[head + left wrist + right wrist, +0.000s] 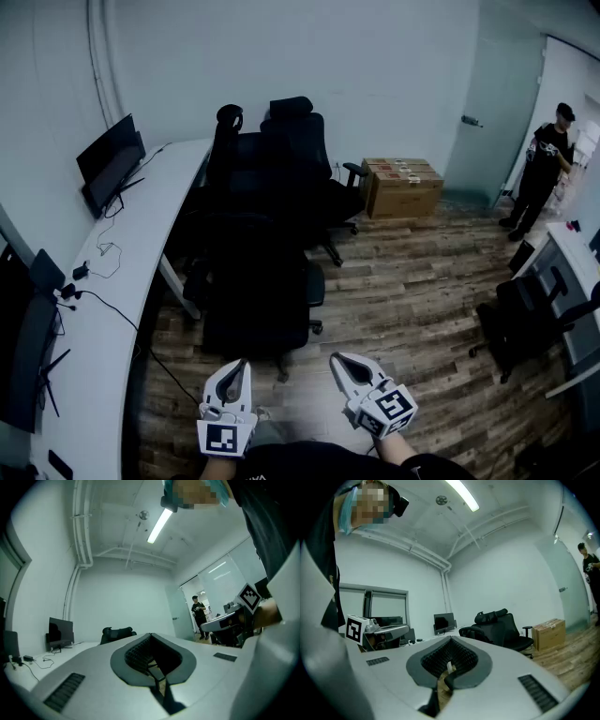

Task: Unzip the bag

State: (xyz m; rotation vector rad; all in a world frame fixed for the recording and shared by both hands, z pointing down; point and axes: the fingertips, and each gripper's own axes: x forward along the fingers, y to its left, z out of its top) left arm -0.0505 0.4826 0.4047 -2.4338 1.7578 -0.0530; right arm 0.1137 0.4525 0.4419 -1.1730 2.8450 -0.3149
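- Left gripper (240,366): jaws pressed together with nothing between them. Its own view shows the dark pads meeting and only the room beyond.
- Right gripper (340,360): the same, closed and empty.
- The 2 tools sit side by side, low and close to the body, with their tips aimed forward over the wood floor (412,291).
- I find no bag in any of the 3 views, so I can't place it relative to either tool.
- Just ahead of both tips is a cluster of black chairs (267,234). They are too dark for me to tell whether anything lies on a seat.
- Left of the left gripper runs a curved desk (141,253) with a monitor (111,161) and cables.
- Far ahead, right of the right gripper, are boxes (401,186) and a person (544,173) by the door.
- My guess at handling is that a bag will be soft and light, and will slump and slide when the zip is tugged.
- I'd open both tools, pin the fabric beside the zip's closed end with 1, and pinch the small pull tab with the other.
- The tab is probably thin and slippery, so it needs a grip deep in the pads and a pull along the zip line.
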